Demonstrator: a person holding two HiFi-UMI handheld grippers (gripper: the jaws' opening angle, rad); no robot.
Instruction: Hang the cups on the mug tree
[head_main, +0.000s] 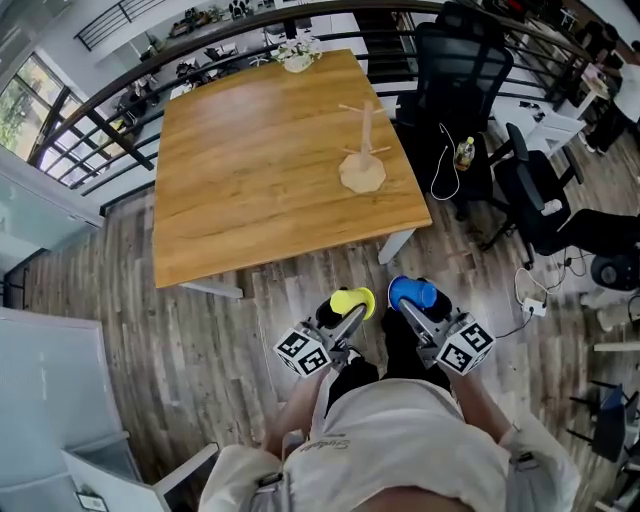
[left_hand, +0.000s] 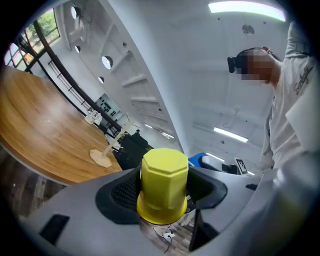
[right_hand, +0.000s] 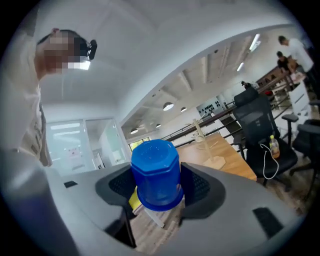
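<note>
Cups held above the floor
Left gripper (head_main: 347, 313) grips a yellow cup (head_main: 352, 299), right gripper (head_main: 409, 309) a blue cup (head_main: 413, 292); the mug tree (head_main: 364, 150) stands on the wooden table (head_main: 250, 180) beyond.

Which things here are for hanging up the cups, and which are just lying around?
For the job: yellow cup in the left tongs, blue cup in the right tongs, mug tree on the table.
Just lying about: office chairs, bottle on one chair, flower pot at the table's far edge.
</note>
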